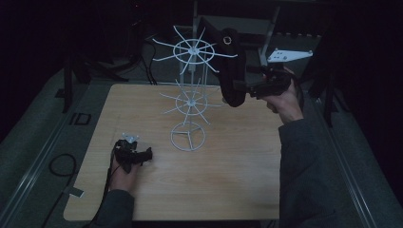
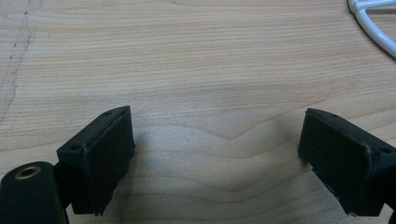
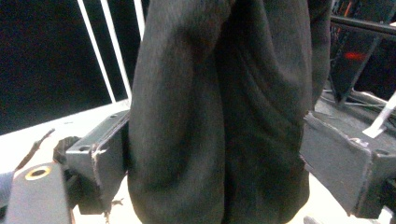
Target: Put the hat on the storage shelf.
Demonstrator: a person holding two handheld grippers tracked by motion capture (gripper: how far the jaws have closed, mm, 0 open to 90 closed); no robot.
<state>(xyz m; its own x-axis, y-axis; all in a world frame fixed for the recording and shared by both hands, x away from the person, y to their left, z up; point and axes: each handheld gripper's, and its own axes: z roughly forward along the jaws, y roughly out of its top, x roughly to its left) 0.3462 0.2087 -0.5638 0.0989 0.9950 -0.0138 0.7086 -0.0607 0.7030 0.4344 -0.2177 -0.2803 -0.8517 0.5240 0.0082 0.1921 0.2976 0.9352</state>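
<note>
the black cloth [image 1: 234, 71] hangs from an upper spoke of the white wire rack [image 1: 190, 95], above the tabletop's [image 1: 228, 161] far right part. the right gripper [image 1: 242, 88] stands wide, the cloth between its jaws, left pad touching. the left gripper [image 1: 142, 156] rests wide and empty near the left edge, with bare wood around.

Your black fabric strap [image 1: 234, 71] hangs lengthwise from a spoke of the white wire rack's [image 1: 191, 95] upper wheel, a small metal ring near its top end; the soft, folded lower end dangles free above the table, just beside the lower wheel
</note>
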